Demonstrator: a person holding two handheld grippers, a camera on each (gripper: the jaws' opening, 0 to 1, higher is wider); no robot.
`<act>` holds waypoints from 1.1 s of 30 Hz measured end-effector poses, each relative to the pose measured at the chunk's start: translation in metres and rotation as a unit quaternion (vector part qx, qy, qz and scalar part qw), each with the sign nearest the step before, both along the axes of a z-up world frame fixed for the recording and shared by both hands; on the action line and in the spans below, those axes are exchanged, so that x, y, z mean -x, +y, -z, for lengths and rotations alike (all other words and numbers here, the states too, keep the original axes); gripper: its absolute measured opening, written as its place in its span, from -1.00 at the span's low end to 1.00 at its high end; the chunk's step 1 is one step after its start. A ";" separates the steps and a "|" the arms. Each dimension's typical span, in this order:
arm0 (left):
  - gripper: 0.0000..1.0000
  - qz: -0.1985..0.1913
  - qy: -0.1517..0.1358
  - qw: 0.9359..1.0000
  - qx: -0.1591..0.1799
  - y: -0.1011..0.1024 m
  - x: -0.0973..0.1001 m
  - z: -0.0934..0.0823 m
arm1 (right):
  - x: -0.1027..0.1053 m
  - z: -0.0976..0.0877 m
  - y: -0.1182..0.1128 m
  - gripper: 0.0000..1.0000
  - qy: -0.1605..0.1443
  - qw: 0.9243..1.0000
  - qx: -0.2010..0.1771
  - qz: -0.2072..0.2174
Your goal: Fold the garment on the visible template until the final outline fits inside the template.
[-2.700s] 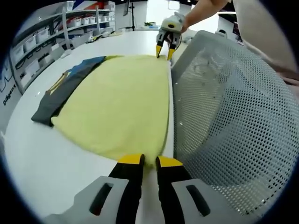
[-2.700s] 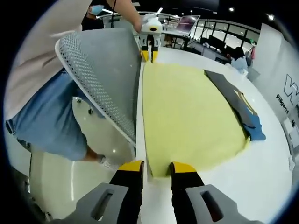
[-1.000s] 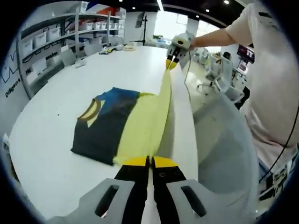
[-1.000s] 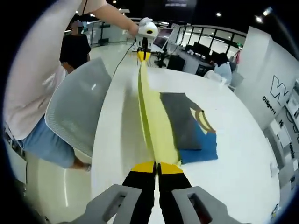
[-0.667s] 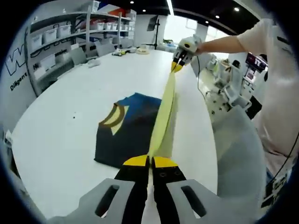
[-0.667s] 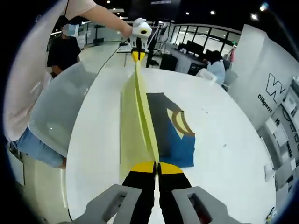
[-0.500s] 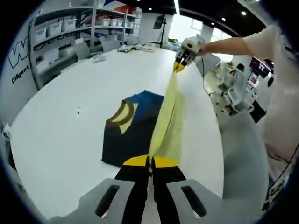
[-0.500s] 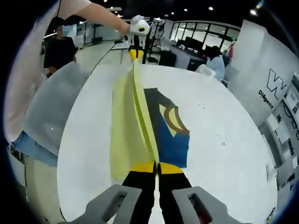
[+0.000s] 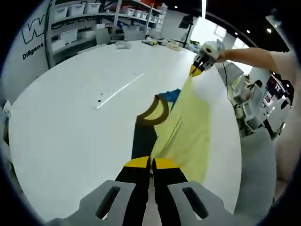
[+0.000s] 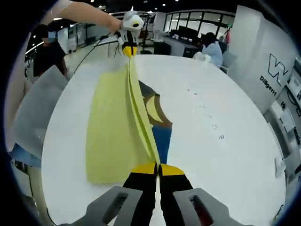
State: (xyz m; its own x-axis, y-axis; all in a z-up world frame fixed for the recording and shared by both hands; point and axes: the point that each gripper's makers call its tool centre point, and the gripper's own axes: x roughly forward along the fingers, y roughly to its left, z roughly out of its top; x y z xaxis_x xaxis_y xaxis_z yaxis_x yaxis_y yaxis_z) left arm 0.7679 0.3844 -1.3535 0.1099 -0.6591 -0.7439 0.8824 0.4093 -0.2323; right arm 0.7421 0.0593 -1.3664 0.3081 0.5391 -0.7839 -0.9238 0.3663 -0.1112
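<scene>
Open-plan lab, shelving with bins along one wall, wall lettering, workstations behind; big white desk (image 9: 70, 122) carries everything. Yellow garment (image 9: 188, 132) with dark, blue and tan-trimmed parts lies near the desk's edge, closest to the person. Its long yellow edge is lifted off the desk and stretched taut between the two tools.

Left hand-held gripper (image 9: 151, 163): jaws clamped together on one end of that yellow edge. Right hand-held gripper (image 10: 158, 167): jaws pinched closed on the other end; it also shows far off in the left gripper view (image 9: 196, 70), held by a hand and bare forearm.

Edge is held high and tight so the yellow panel hangs as a flat sheet rather than bunching, probably to carry it over the dark part (image 10: 162, 136) as one straight crease. Rest of the garment stays flat on the desk as anchor.

Judgement: mid-fold, not done. Can't make out any template outline under the cloth. Risk: uneven tension skews the crease.

Grey mesh chair back (image 10: 33, 117) sits just beside the desk edge.
</scene>
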 end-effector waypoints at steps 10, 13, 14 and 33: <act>-0.99 -0.022 0.005 0.999 -0.029 -0.006 -0.031 0.028 | -0.029 0.030 -0.004 -1.00 0.025 0.999 0.014 0.044; -0.99 -0.031 0.011 0.999 -0.036 -0.007 -0.034 0.037 | -0.033 0.039 -0.005 -1.00 0.032 0.998 0.020 0.052; -0.99 -0.033 0.007 0.999 -0.042 -0.006 -0.035 0.040 | -0.034 0.042 -0.004 -1.00 0.036 0.998 0.018 0.058; -0.94 -0.147 -0.013 0.988 -0.033 0.019 -0.038 0.042 | -0.042 0.041 -0.011 -0.81 -0.010 0.985 -0.025 0.171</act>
